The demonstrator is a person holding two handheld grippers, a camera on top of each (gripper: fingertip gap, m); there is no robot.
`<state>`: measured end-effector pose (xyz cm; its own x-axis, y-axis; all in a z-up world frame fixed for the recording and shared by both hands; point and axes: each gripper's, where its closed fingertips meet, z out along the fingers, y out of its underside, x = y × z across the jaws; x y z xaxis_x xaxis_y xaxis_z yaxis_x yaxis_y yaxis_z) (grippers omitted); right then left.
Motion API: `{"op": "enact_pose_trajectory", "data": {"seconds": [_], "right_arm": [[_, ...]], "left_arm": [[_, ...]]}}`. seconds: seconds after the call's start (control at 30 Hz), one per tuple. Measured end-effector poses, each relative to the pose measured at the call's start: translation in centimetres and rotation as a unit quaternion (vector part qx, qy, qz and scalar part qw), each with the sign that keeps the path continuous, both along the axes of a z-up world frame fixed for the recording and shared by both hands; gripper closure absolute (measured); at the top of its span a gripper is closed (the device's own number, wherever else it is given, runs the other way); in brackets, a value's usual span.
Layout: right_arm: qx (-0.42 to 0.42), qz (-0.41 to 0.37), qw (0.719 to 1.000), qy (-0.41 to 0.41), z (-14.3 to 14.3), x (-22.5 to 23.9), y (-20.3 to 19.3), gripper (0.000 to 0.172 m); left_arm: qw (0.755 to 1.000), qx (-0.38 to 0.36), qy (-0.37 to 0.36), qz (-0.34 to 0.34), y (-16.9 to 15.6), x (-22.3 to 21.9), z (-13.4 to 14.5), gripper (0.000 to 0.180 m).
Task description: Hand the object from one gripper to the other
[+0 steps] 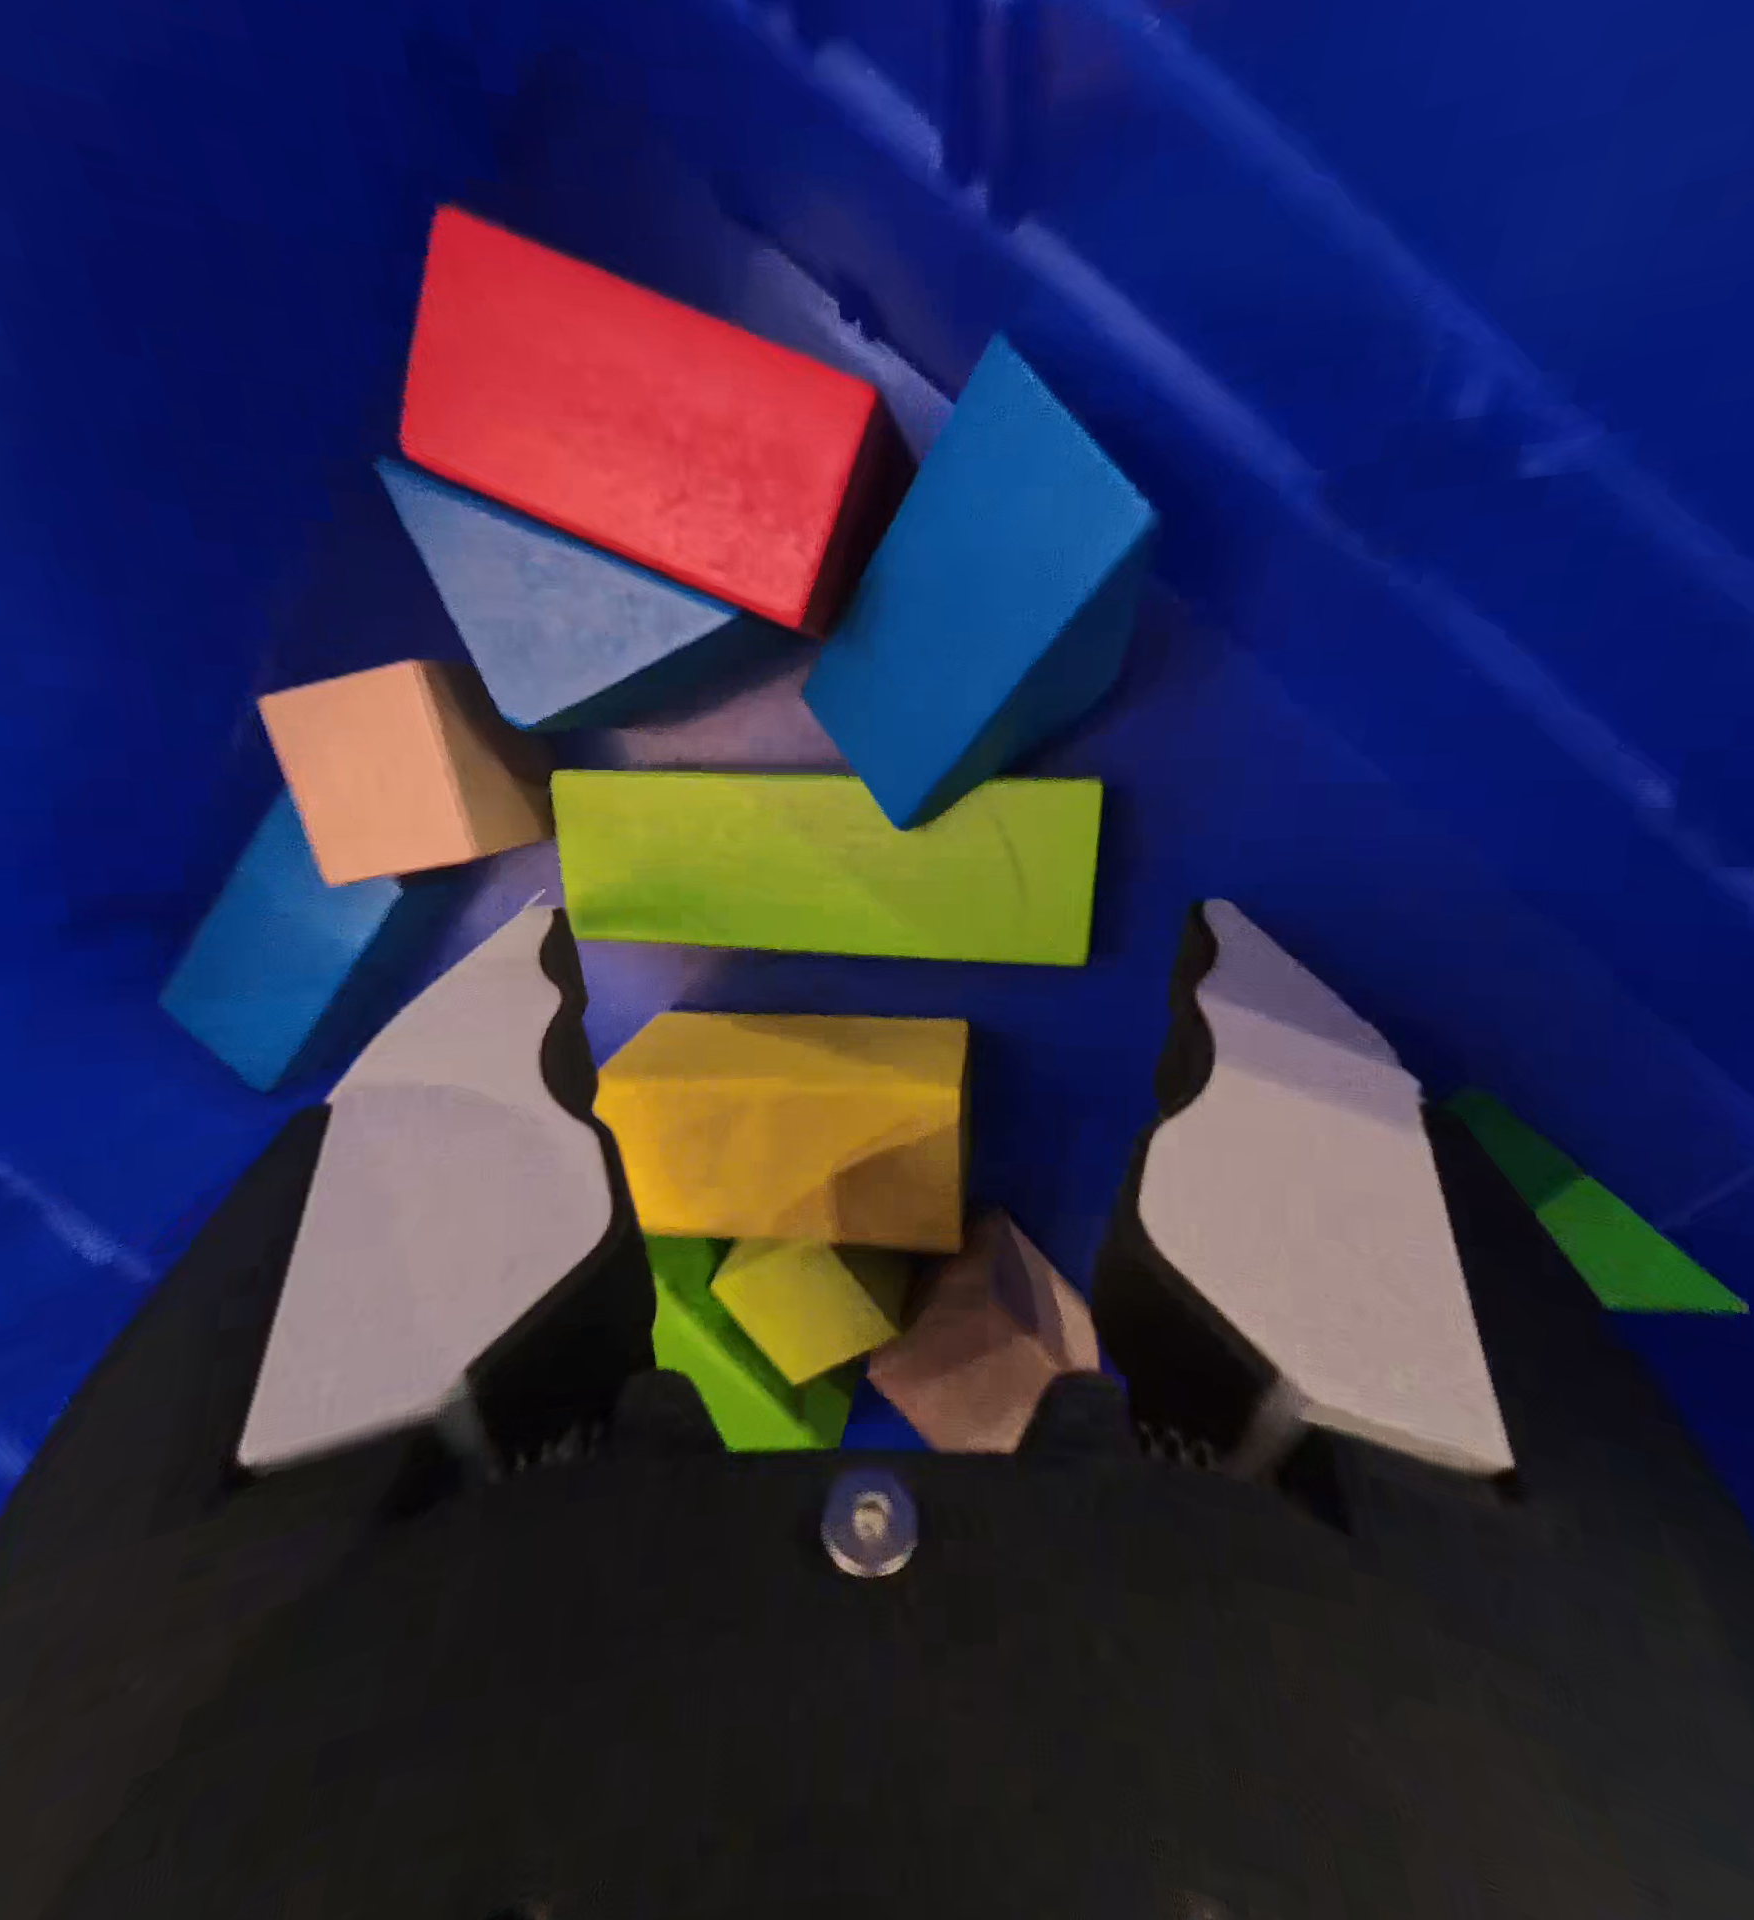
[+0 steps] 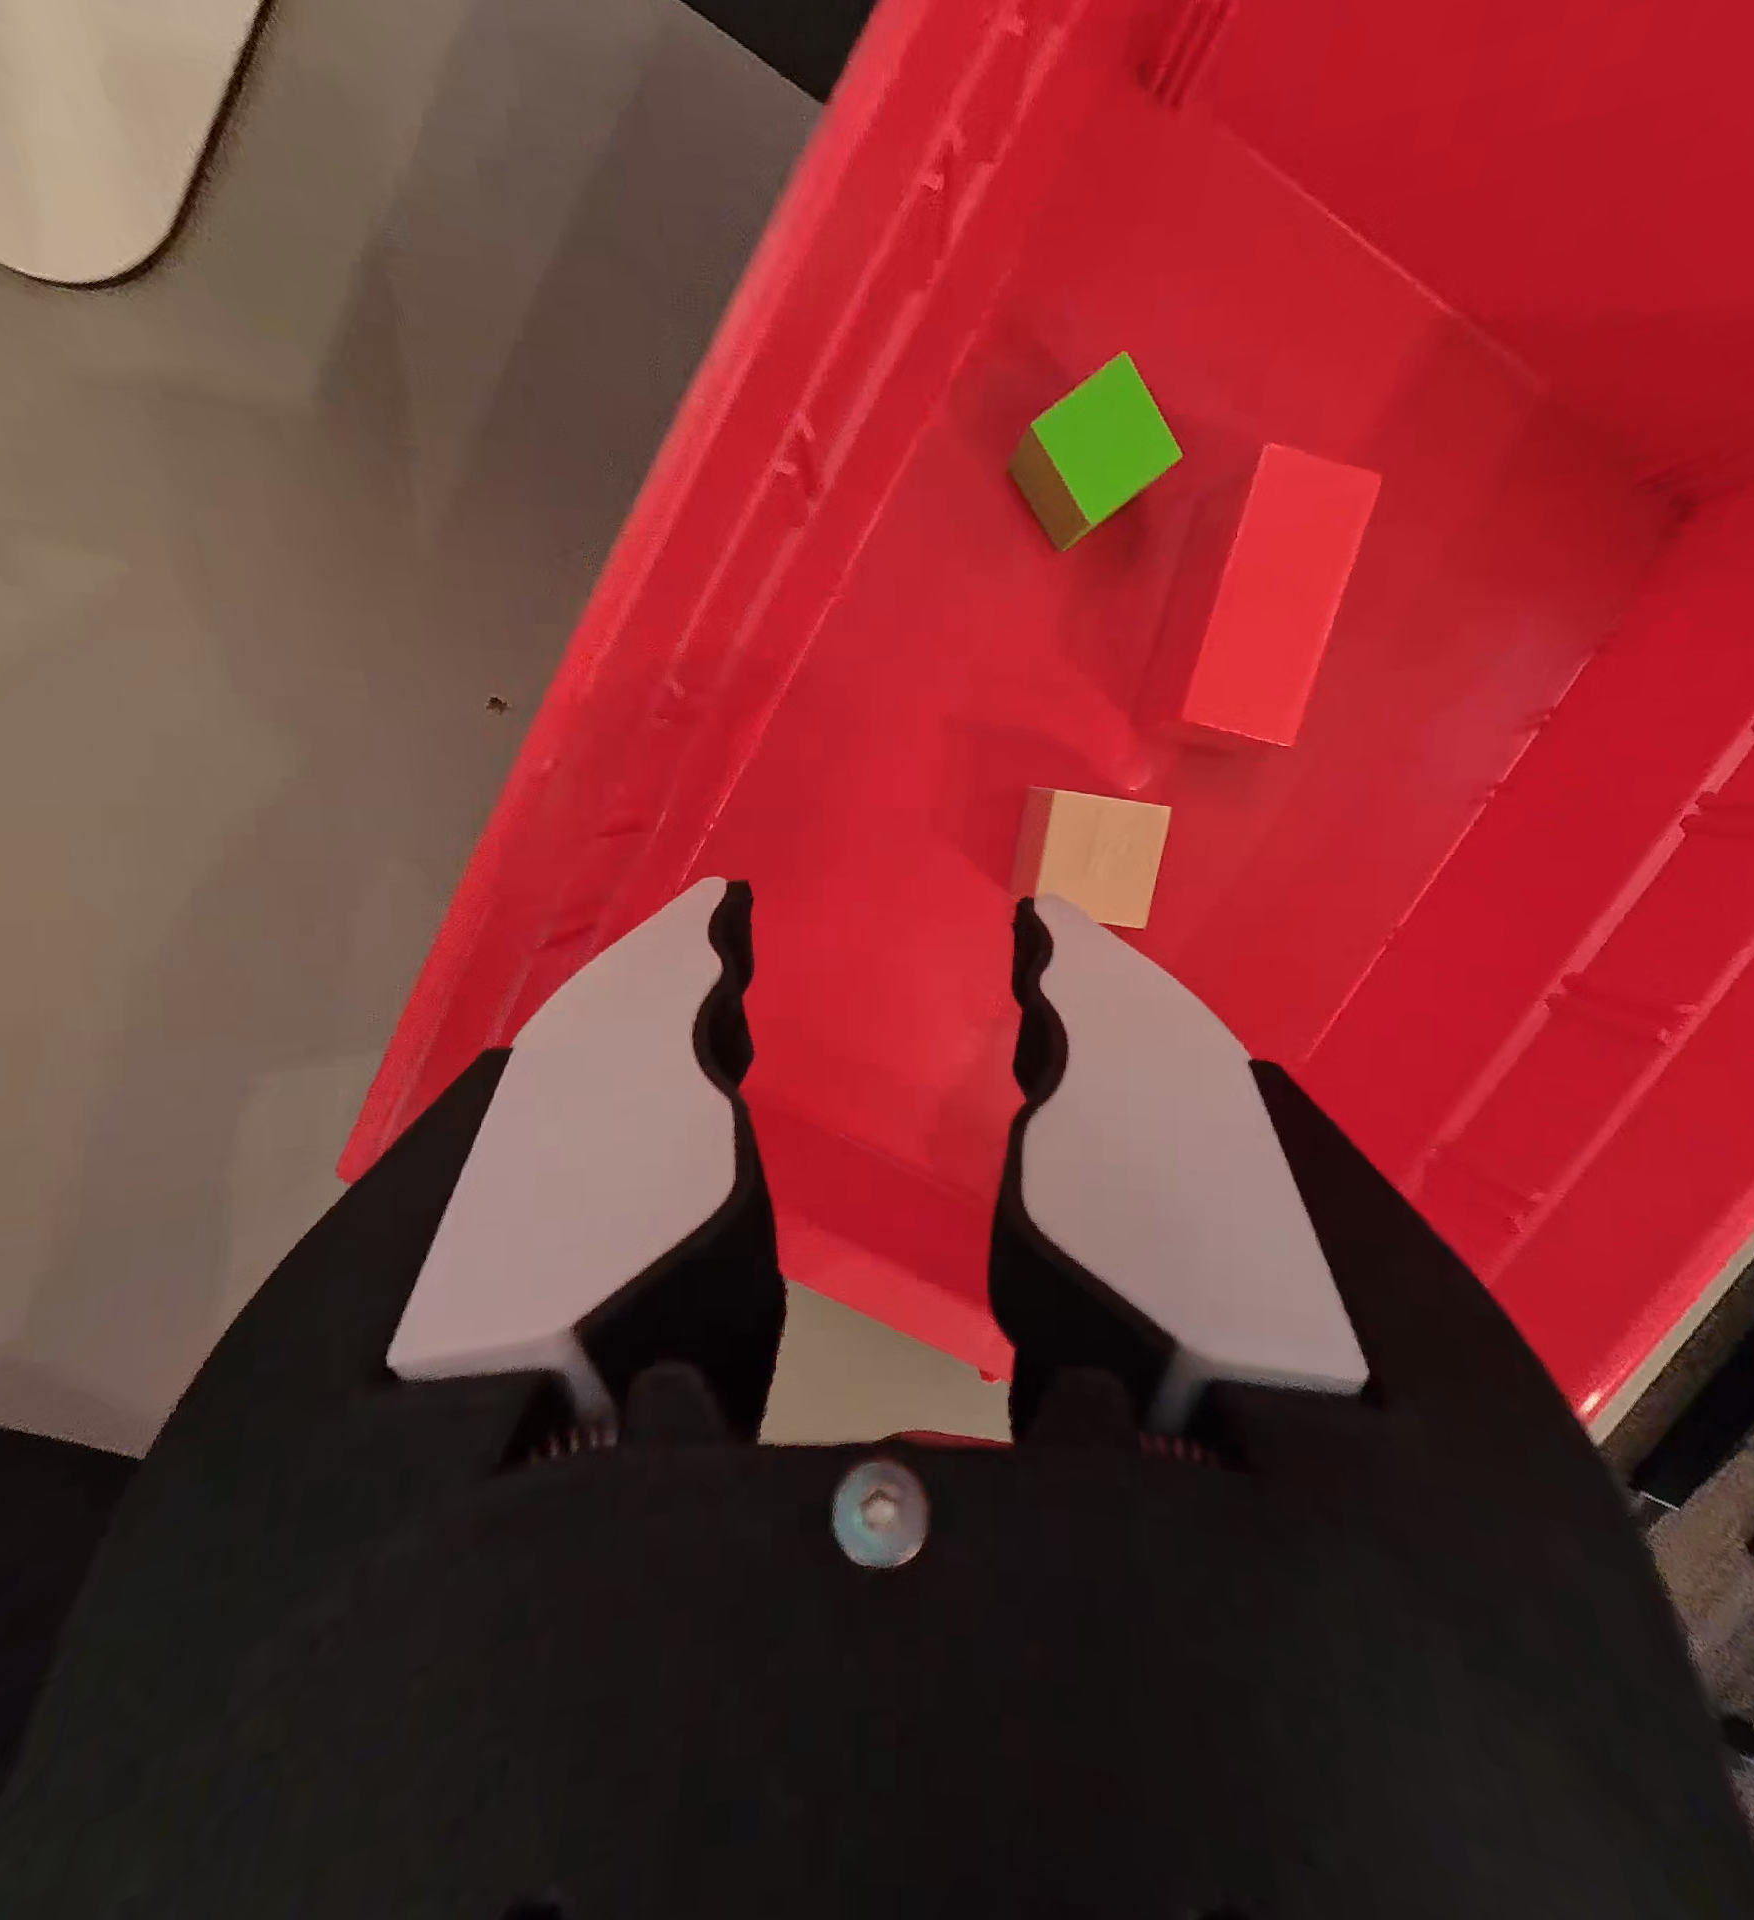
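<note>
No brand, label or legible writing showed on any block or bin; the natural wooden cube in the red plastic bin bore a faint mark on its top face, too blurred to make out.

Which block was the one to be handed over could not be told, since neither gripper held anything. The left gripper stood spread wide above the blue plastic bin, its pads clear of every block. Between its fingers, lower in the bin, lay a yellow rectangular wooden block, seemingly just beside the left finger, though the motion blur left contact uncertain. Just beyond the fingertips lay a lime-green flat wooden block, with a corner of a blue wooden block resting over its top edge. Farther off were a red rectangular wooden block lying on a blue triangular wooden block, a plain wooden cube, and another blue block at the left wall.

The right gripper hung over the red plastic bin with its fingers moderately apart and nothing between them. Its right fingertip overlapped the natural wooden cube's near corner in view. A green wooden cube and a red rectangular block lay beyond, apart from each other. The grey worktop lay to the left of the bin.
</note>
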<state>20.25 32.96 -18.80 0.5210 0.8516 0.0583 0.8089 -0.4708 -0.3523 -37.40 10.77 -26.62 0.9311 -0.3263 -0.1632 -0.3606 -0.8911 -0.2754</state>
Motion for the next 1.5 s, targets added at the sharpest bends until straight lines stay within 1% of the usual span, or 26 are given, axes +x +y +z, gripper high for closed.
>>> {"op": "enact_pose_trajectory", "data": {"seconds": [0.03, 0.07, 0.2, 0.33, 0.43, 0.57, 0.63, 0.7, 0.8, 0.87, 0.93, 0.97, 1.07, 1.2, 1.27, 1.37, 1.43, 1.5], "right_arm": [[0.003, 0.004, 1.000, -0.003, 0.1, -0.1, -0.1, 0.125], [0.005, 0.007, 1.000, -0.004, 0.1, -0.2, -0.2, 0.126], [0.006, 0.020, 1.000, -0.001, 0.3, -0.9, -0.6, 0.126], [0.010, 0.036, 0.999, 0.000, 0.8, -1.8, -1.1, 0.126], [0.020, 0.042, 0.999, -0.006, 1.2, -2.2, -1.2, 0.129], [0.034, 0.043, 0.998, -0.012, 1.8, -2.2, -1.4, 0.126], [0.041, 0.041, 0.998, -0.003, 2.5, -2.2, -1.6, 0.124], [0.060, 0.035, 0.998, 0.000, 3.7, -1.8, -1.7, 0.122], [0.113, 0.017, 0.993, -0.001, 6.1, -1.0, -1.6, 0.118], [0.147, 0.015, 0.989, 0.005, 7.9, -1.1, -2.1, 0.117], [0.166, 0.017, 0.986, 0.009, 9.1, -1.4, -2.7, 0.117], [0.173, 0.025, 0.985, 0.010, 9.5, -1.9, -3.3, 0.117], [0.178, 0.065, 0.981, 0.041, 10.6, -4.8, -5.8, 0.118], [0.161, 0.149, 0.967, 0.128, 12.1, -11.1, -11.1, 0.116], [0.134, 0.195, 0.951, 0.197, 12.9, -15.2, -14.5, 0.117], [0.096, 0.251, 0.919, 0.287, 13.7, -21.6, -19.2, 0.118], [0.083, 0.277, 0.902, 0.320, 13.7, -25.7, -21.5, 0.119], [0.081, 0.279, 0.894, 0.340, 13.4, -29.5, -22.7, 0.119]], "left_arm": [[1.000, 0.006, -0.012, 0.014, 0.4, -0.2, 0.1, 0.078], [1.000, 0.003, -0.009, 0.020, 0.6, -0.6, 0.0, 0.075], [0.999, -0.021, -0.047, 0.014, 0.6, -0.5, -0.5, 0.077], [0.996, -0.037, -0.074, -0.014, 0.8, -0.3, -0.8, 0.077], [0.996, -0.051, -0.071, -0.035, 0.9, -0.4, -0.8, 0.077], [0.996, -0.049, -0.069, -0.041, 0.8, -0.3, -0.8, 0.078], [0.996, -0.034, -0.065, -0.046, 0.8, -0.3, -0.6, 0.078], [0.997, -0.003, -0.067, -0.050, 1.0, 0.1, 0.3, 0.078], [0.996, 0.057, -0.046, -0.049, 1.2, 0.0, 2.6, 0.078], [0.992, 0.097, -0.051, -0.055, 1.0, 0.3, 4.3, 0.079], [0.993, 0.099, -0.026, -0.062, 0.5, 0.0, 4.7, 0.079], [0.992, 0.101, -0.026, -0.064, 0.5, 0.1, 4.9, 0.079], [0.990, 0.116, -0.015, -0.081, 0.1, 0.7, 5.7, 0.079], [0.984, 0.152, -0.019, -0.093, -0.2, 1.3, 6.5, 0.079], [0.979, 0.180, -0.019, -0.099, -0.3, 1.7, 7.1, 0.079], [0.970, 0.212, -0.004, -0.119, -0.8, 2.8, 8.5, 0.079], [0.964, 0.233, 0.009, -0.130, -1.1, 3.8, 10.1, 0.079], [0.956, 0.256, 0.016, -0.143, -1.5, 5.2, 11.8, 0.079]]}}
